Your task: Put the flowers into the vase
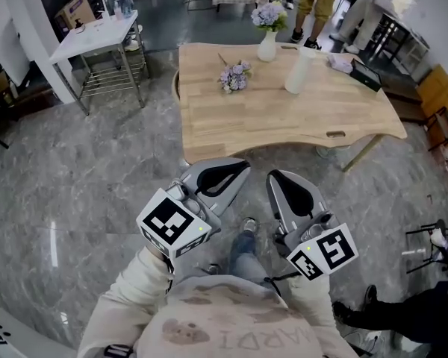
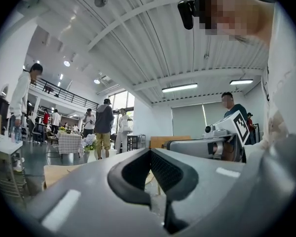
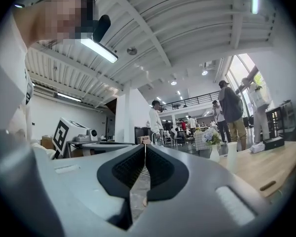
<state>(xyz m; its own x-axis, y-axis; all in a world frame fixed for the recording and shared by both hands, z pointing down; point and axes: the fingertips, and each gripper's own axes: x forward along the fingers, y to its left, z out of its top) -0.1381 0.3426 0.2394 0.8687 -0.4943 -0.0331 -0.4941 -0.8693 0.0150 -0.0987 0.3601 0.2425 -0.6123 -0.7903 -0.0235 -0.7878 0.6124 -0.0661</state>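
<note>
A wooden desk (image 1: 284, 121) stands on a gray floor (image 1: 75, 177). A bunch of purple flowers (image 1: 235, 76) lies flat on the desk, near its far left corner. Just to the right of them, and not touching them, stands a tall white vase (image 1: 299, 69). At the far edge of the desk, about in the middle, stands a small white vase (image 1: 266, 47) with pale flowers in it. Near the far right corner lie a white cloth (image 1: 342, 63) and a black thing (image 1: 366, 75). The person stands on the floor at the near side of the desk and holds both tools out in front. The left gripper (image 1: 243, 168) and the right gripper (image 1: 275, 177) hang over the floor, side by side, well apart from the desk and from the flowers. In the left gripper view, the tips of the left gripper (image 2: 149, 149) are pressed together with nothing between them. In the right gripper view, the tips of the right gripper (image 3: 145, 146) are together too, and they hold nothing. That view also shows the near edge of the desk (image 3: 276, 167) off to the right, with the tall white vase (image 3: 232, 157) on it. A small white desk (image 1: 97, 32) stands on the floor off to the left.
</note>
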